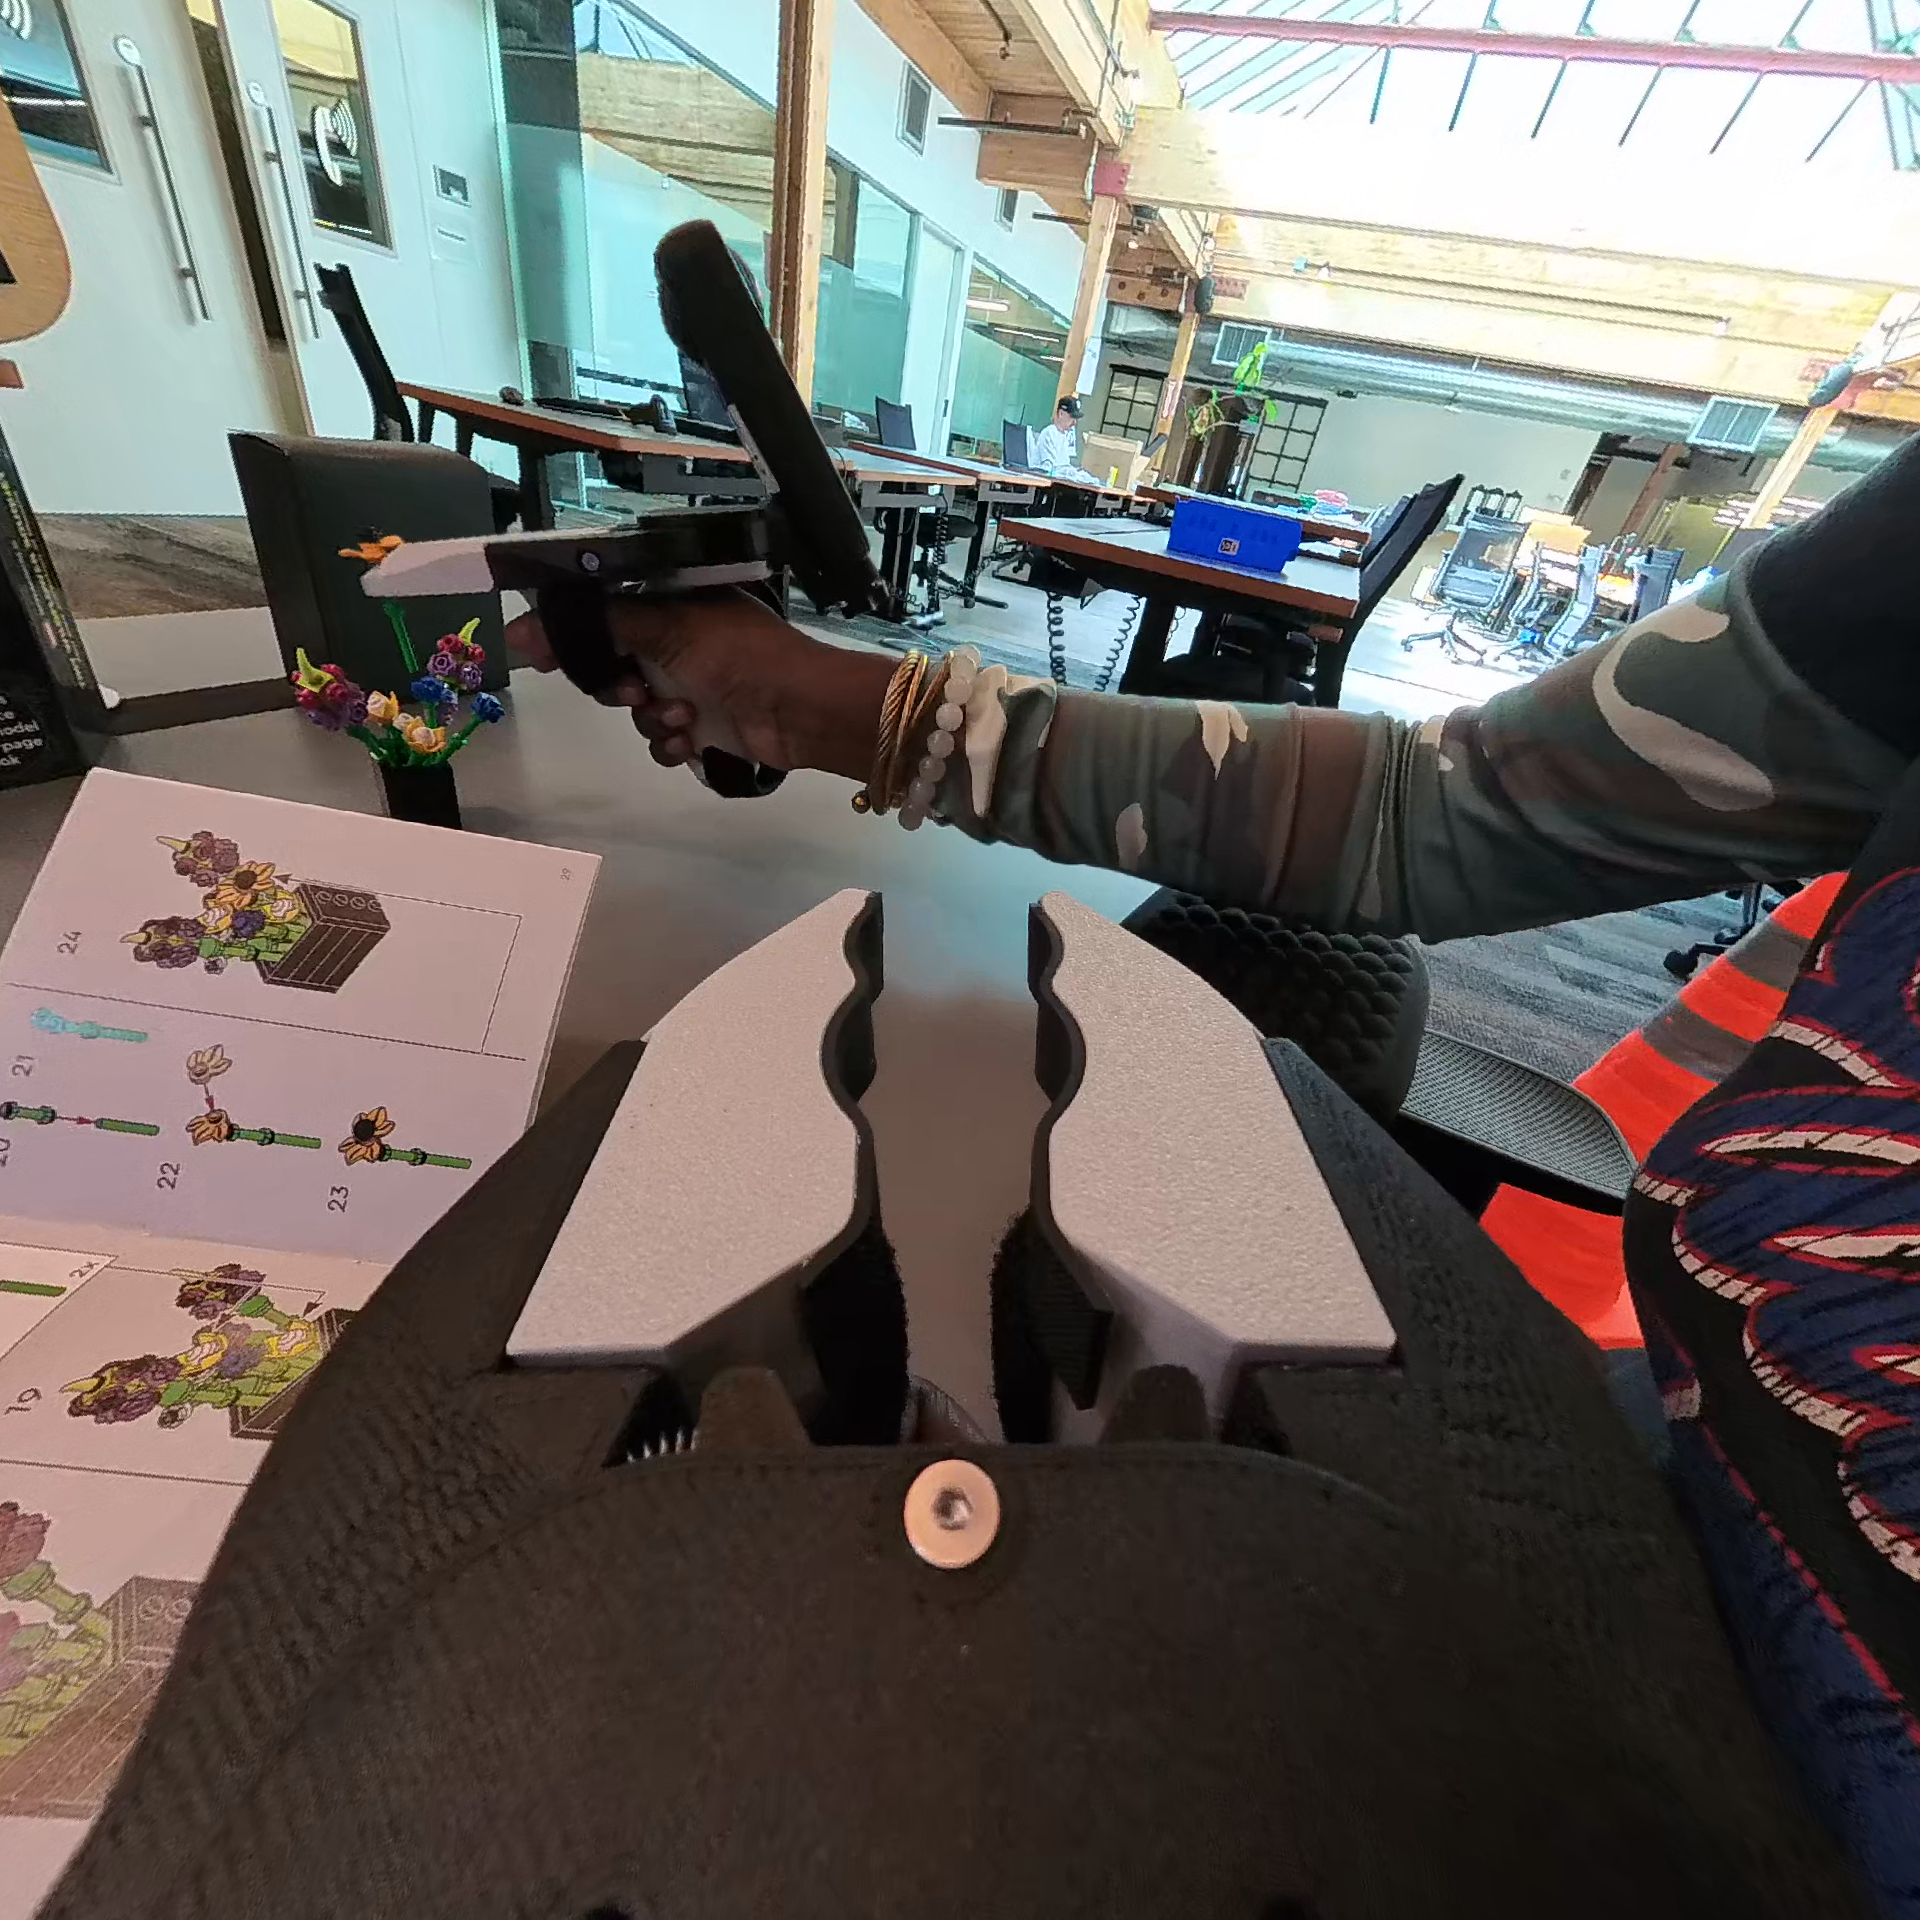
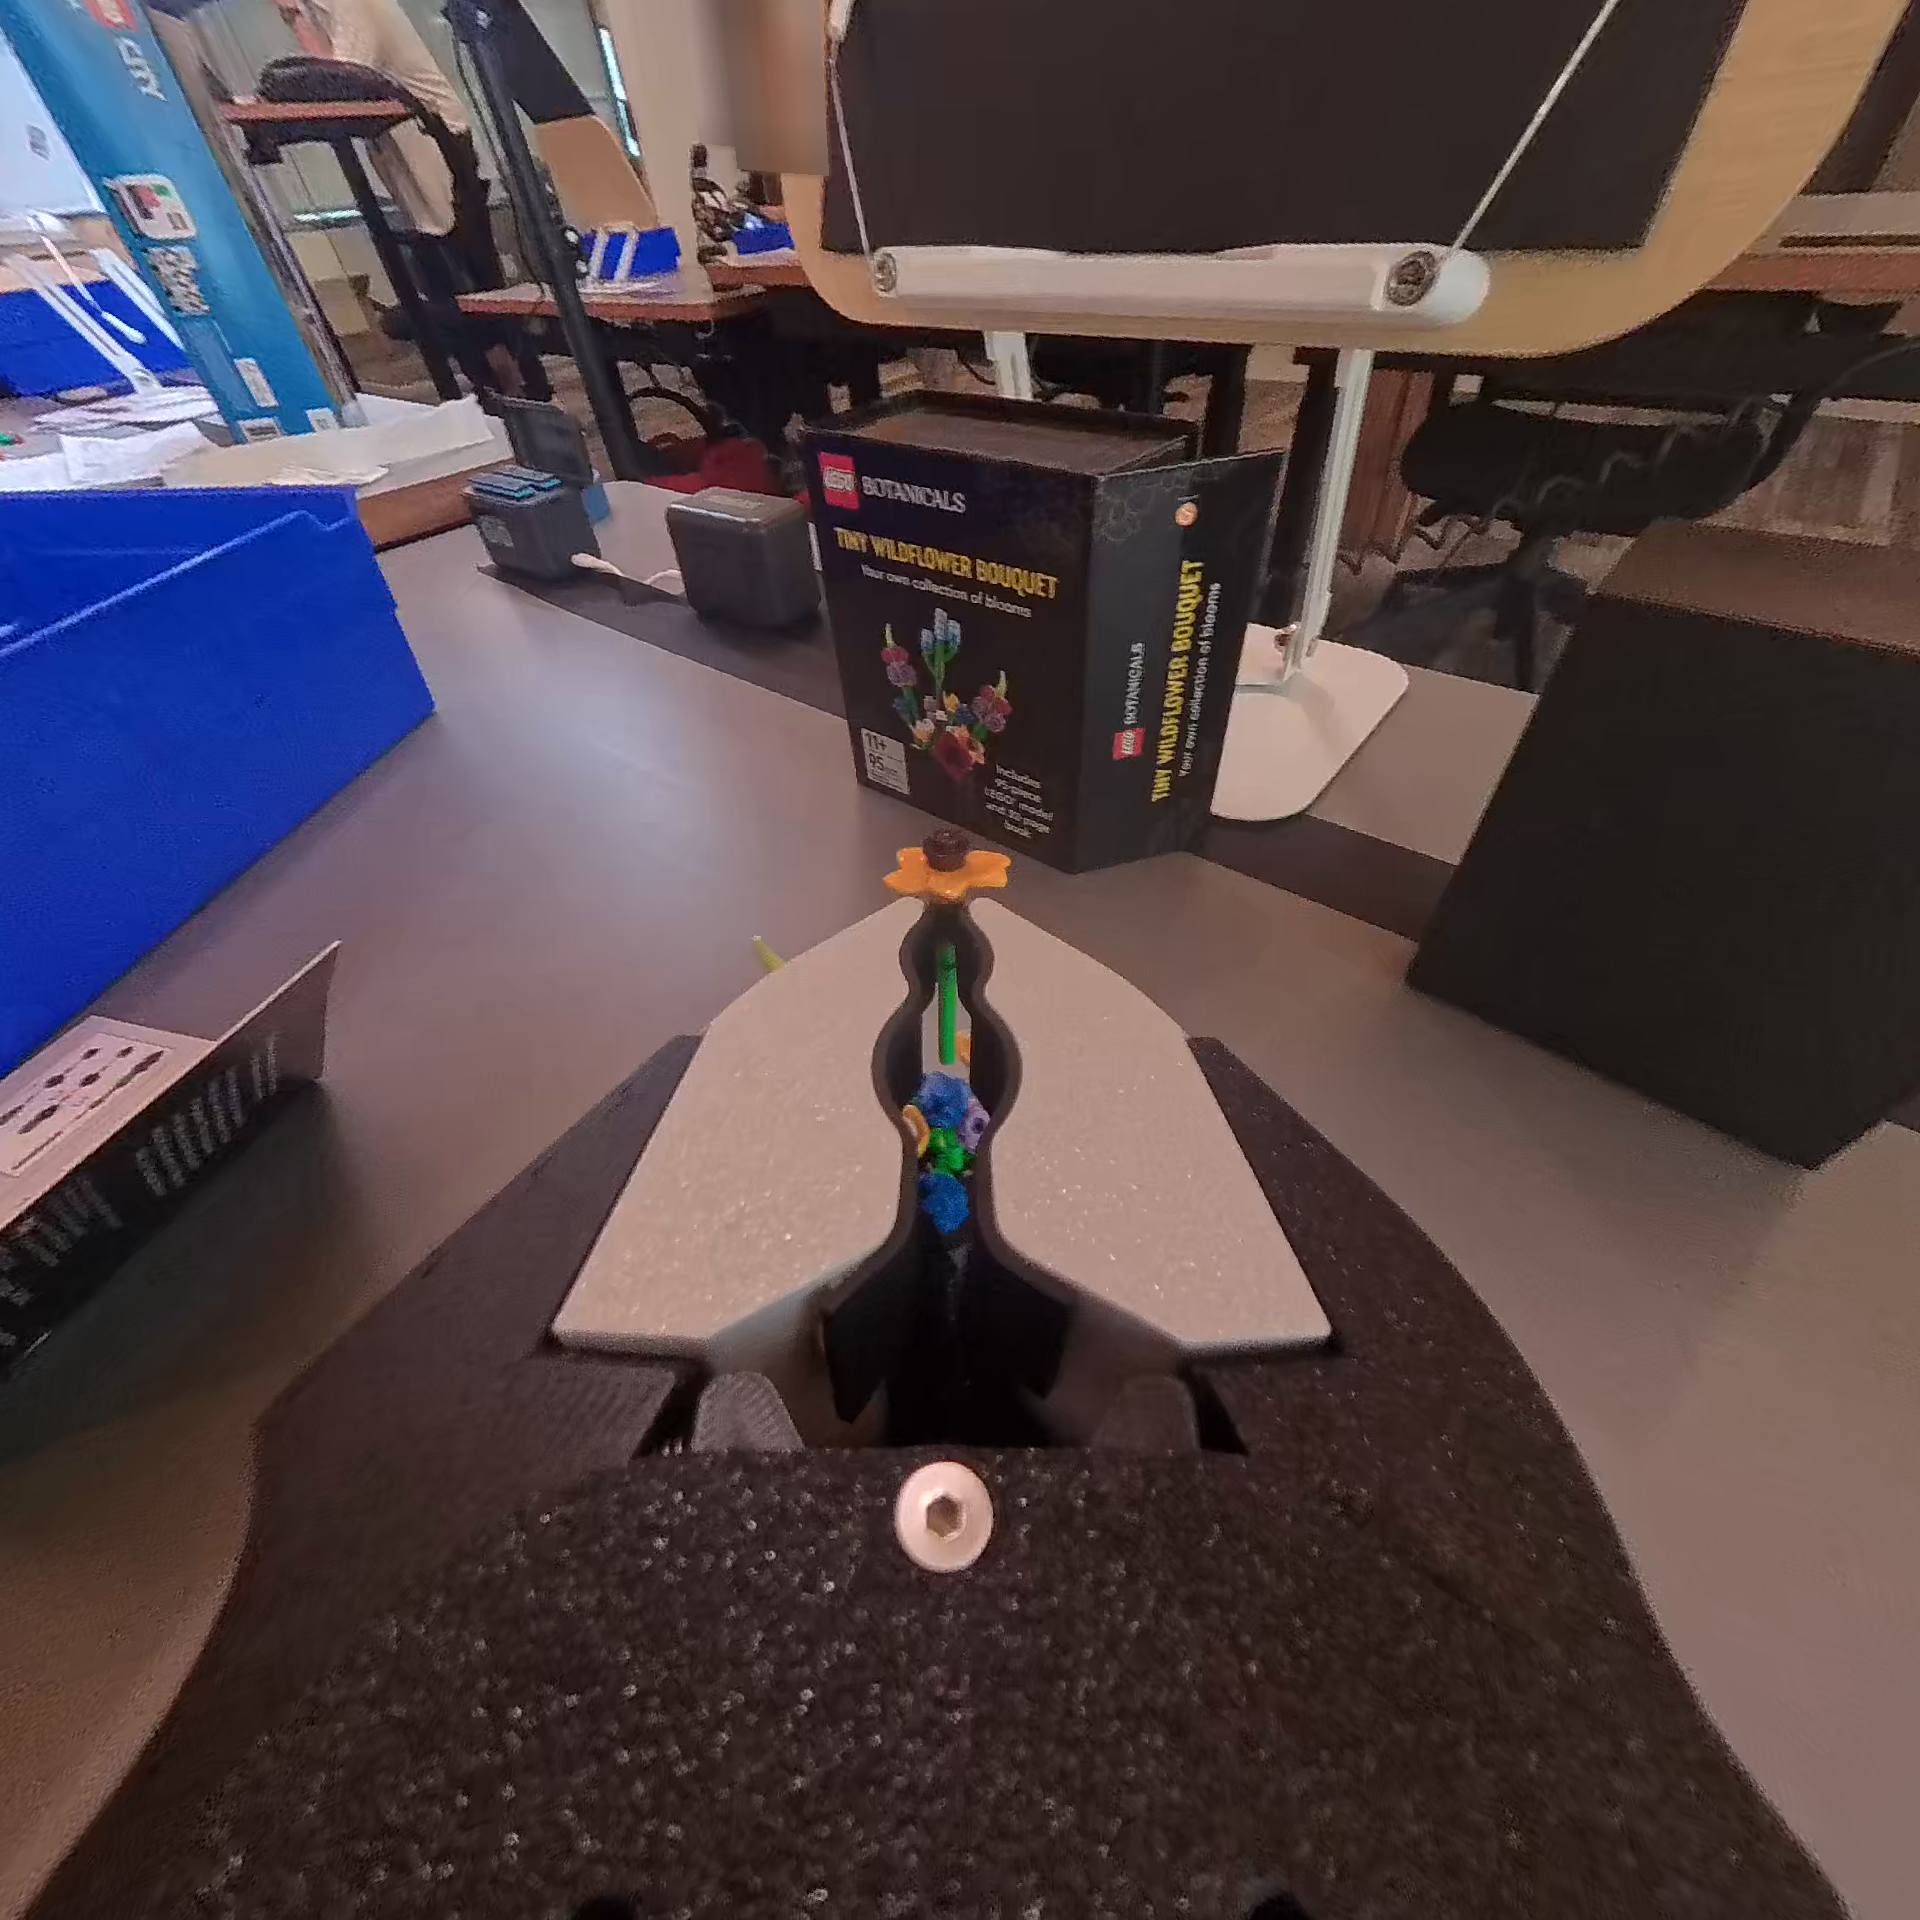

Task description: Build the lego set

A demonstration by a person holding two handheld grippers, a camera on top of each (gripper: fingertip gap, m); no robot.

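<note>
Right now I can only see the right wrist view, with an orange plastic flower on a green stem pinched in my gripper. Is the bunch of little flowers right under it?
Observer: Yes. A colourful brick bouquet in a small black pot stands directly beneath the right gripper, and the orange flower has its green stem reaching down to the blooms.
Operator: Is my other gripper holding anything?
Observer: No. The left gripper is open and empty above the grey table.
Operator: Where's the picture book?
Observer: The open white instruction booklet lies flat left of the left gripper.
</note>
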